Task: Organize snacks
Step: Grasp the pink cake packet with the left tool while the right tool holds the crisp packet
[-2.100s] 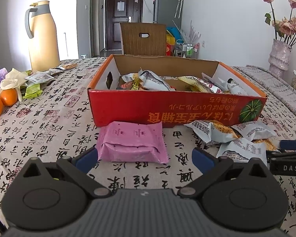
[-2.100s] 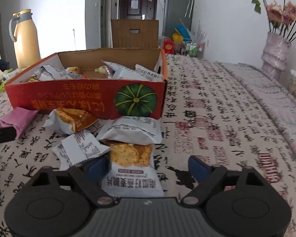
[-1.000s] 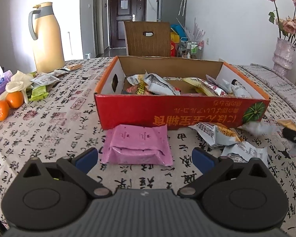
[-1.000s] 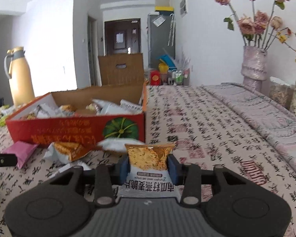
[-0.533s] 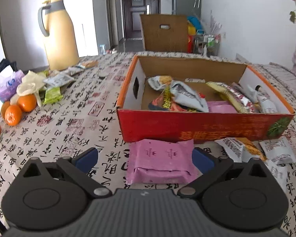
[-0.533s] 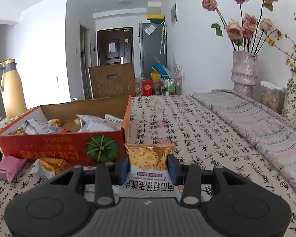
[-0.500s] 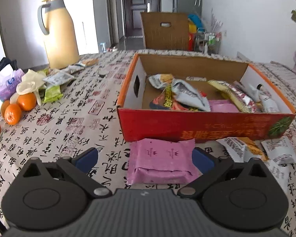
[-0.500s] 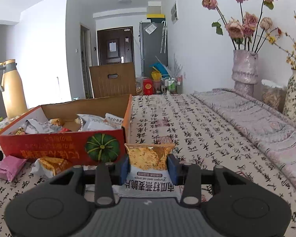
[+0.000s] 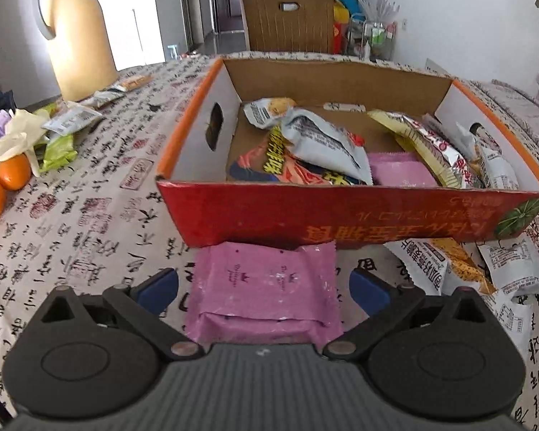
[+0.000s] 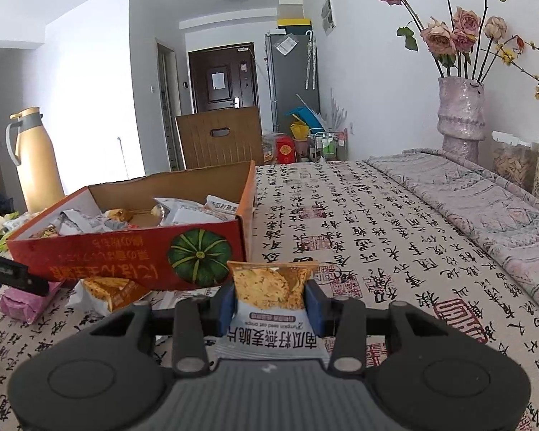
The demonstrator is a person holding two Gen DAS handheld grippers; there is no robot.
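Note:
A red cardboard box [image 9: 341, 215] holds several snack packets. My left gripper [image 9: 264, 289] is open, its blue fingertips on either side of a pink packet [image 9: 266, 287] that lies on the tablecloth against the box front. My right gripper [image 10: 271, 303] is shut on a white and orange snack packet [image 10: 271, 294], held above the table in front of the box's right corner [image 10: 201, 255]. Loose white and orange packets [image 9: 449, 262] lie right of the pink one. The pink packet also shows in the right wrist view [image 10: 25, 303].
A tan thermos jug [image 9: 79, 32], oranges [image 9: 12, 170] and wrappers [image 9: 59, 143] sit at the left. A wooden chair back [image 9: 287, 18] stands behind the table. Vases with dried roses [image 10: 461, 115] stand at the right. Patterned tablecloth [image 10: 377, 233] spreads right of the box.
My right gripper shut on the snack packet and lifted it off the table. My left gripper rose, looks down more into the box, and stays open around the pink packet.

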